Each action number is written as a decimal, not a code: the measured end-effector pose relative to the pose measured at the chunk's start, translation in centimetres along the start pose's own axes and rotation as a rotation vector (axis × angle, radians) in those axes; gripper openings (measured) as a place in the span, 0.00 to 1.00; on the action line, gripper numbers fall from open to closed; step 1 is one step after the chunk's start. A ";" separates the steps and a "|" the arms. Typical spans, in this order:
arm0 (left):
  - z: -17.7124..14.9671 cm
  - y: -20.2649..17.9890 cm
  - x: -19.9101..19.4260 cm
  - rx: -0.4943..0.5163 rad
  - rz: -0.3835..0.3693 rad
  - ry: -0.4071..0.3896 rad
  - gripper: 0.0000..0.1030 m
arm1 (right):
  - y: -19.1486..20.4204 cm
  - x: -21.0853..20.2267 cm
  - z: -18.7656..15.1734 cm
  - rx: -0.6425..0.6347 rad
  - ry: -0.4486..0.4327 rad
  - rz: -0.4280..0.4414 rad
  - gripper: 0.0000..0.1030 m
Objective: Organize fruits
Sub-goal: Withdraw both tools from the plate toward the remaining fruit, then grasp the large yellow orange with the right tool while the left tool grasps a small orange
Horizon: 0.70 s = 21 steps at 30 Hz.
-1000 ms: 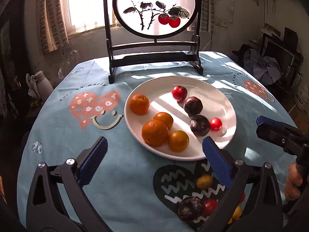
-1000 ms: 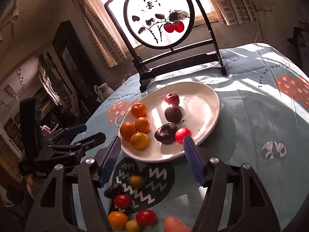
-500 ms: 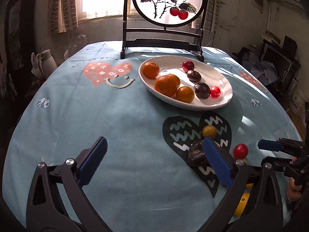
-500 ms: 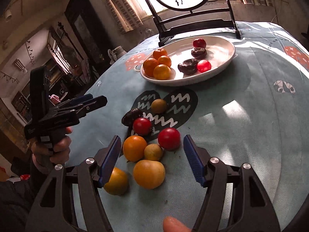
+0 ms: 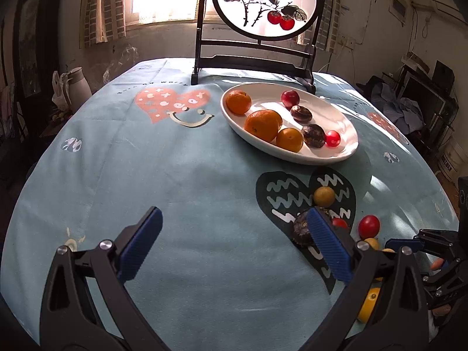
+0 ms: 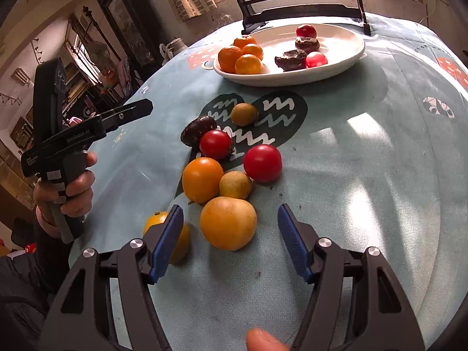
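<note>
Just ahead of right claw: orange fruit

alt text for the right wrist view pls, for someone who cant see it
The open right hand-held gripper hovers over a blue tablecloth with a large yellow-orange fruit just ahead of its fingertips, amid loose red, orange and dark fruits. Farther back, a white plate holds more fruit; at left, a hand grips the left hand-held gripper.

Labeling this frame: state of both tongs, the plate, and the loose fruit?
Left tongs: open, empty, over bare cloth.
Right tongs: open, empty, just short of the big orange.
Plate: holds oranges, dark fruit, red fruit.
Loose fruit: clustered on the cloth.
</note>
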<state>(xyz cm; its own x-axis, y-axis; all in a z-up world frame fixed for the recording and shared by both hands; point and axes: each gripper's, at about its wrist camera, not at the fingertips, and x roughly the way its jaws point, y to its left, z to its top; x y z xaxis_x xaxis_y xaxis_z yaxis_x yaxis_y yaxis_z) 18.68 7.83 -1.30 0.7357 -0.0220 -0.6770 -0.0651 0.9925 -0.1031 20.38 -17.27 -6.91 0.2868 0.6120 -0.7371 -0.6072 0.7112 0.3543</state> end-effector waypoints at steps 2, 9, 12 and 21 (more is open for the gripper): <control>-0.1 -0.1 0.1 0.008 0.004 0.004 0.98 | 0.2 0.1 -0.1 -0.012 0.003 -0.005 0.66; -0.1 -0.1 0.2 0.010 0.005 0.011 0.98 | 0.4 0.1 -0.3 -0.029 0.010 -0.030 0.62; -0.1 -0.2 0.3 0.012 0.006 0.011 0.98 | 0.4 0.1 -0.3 -0.031 0.007 -0.045 0.51; -0.5 -0.6 0.2 0.028 -0.042 0.029 0.98 | -1.0 -1.1 0.2 0.049 -0.045 0.029 0.38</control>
<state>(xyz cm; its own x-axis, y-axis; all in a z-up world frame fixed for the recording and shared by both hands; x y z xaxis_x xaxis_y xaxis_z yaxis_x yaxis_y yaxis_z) 18.59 7.20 -1.73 0.7176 -0.0666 -0.6932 -0.0154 0.9937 -0.1114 20.81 -18.65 -6.35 0.3033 0.6469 -0.6996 -0.5791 0.7082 0.4038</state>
